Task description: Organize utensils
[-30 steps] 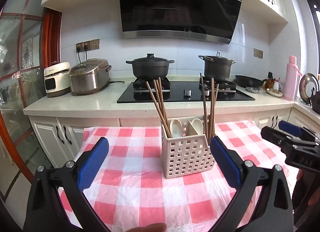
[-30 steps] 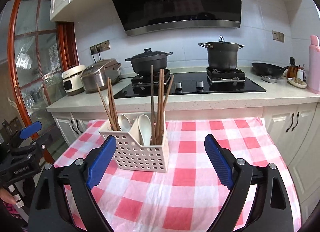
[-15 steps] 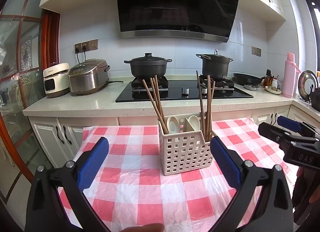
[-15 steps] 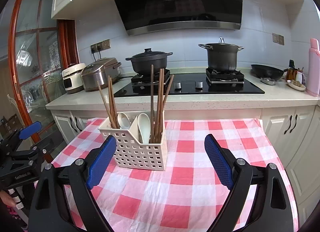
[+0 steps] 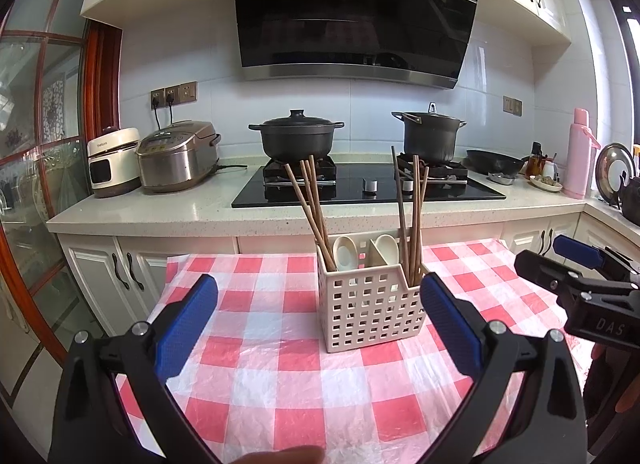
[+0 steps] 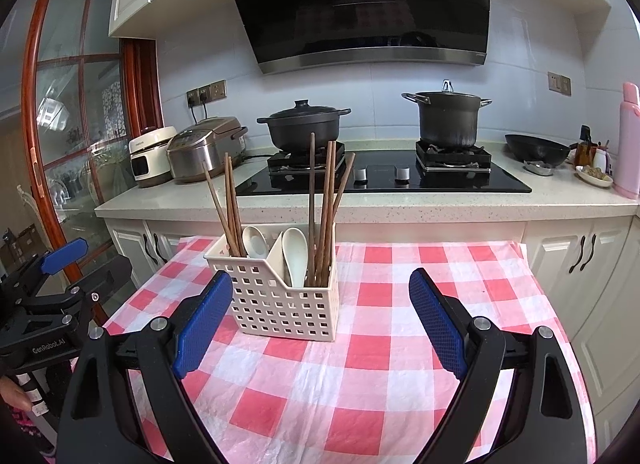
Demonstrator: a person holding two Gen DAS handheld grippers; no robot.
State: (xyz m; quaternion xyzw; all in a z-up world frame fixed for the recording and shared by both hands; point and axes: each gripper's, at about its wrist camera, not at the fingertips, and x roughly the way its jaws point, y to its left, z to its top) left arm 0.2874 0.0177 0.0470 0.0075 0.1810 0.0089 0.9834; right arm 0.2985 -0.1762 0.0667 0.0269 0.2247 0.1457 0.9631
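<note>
A white perforated utensil caddy (image 5: 370, 310) (image 6: 282, 298) stands on the red-and-white checked tablecloth (image 5: 280, 364). Brown chopsticks lean in its left section (image 5: 310, 208) and stand in its right section (image 5: 412, 216); two white spoons (image 5: 366, 250) (image 6: 294, 254) sit in the middle. My left gripper (image 5: 318, 328) hangs open in front of the caddy, holding nothing. My right gripper (image 6: 320, 324) is open too, just right of the caddy, with nothing between its fingers. Each gripper shows at the edge of the other's view.
Behind the table runs a counter with a black hob (image 5: 368, 188), two dark pots (image 5: 296, 136) (image 5: 430, 136), two rice cookers (image 5: 176, 156), a pan (image 5: 494, 162) and a pink flask (image 5: 578, 160). White cabinet doors (image 6: 580, 256) flank the table. A glass door (image 5: 36, 152) stands left.
Both views have drawn back and risen slightly, so the caddy sits a little farther off. Both grippers stay open and hold nothing.
</note>
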